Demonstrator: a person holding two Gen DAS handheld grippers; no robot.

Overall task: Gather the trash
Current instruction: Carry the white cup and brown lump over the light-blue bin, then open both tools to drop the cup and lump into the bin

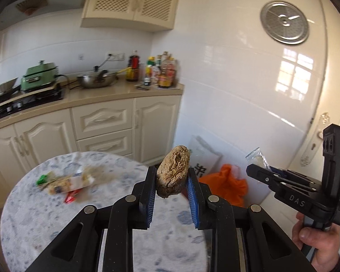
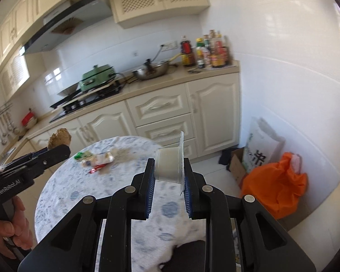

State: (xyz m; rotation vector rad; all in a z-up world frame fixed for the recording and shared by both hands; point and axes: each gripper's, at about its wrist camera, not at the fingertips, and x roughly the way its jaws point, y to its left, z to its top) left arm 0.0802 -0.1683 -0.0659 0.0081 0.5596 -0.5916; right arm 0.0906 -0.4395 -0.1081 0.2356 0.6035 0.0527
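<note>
My left gripper (image 1: 171,176) is shut on a crumpled brown paper wad (image 1: 173,173) and holds it up above the round table (image 1: 34,215). It also shows in the right wrist view (image 2: 59,138), at the left. My right gripper (image 2: 168,170) is shut on a small clear plastic cup (image 2: 167,166) with a peeled lid, held above the table edge. In the left wrist view the right gripper (image 1: 260,166) is at the right with the plastic in it. Several wrappers (image 1: 65,182) lie on the far left of the table, also in the right wrist view (image 2: 96,159).
An orange trash bag (image 2: 276,183) stands on the floor by the white wall, right of the table, next to a cardboard box (image 2: 236,167) and a white sack (image 2: 260,149). Cream cabinets (image 1: 106,122) and a counter with a wok, bottles and a stove lie behind.
</note>
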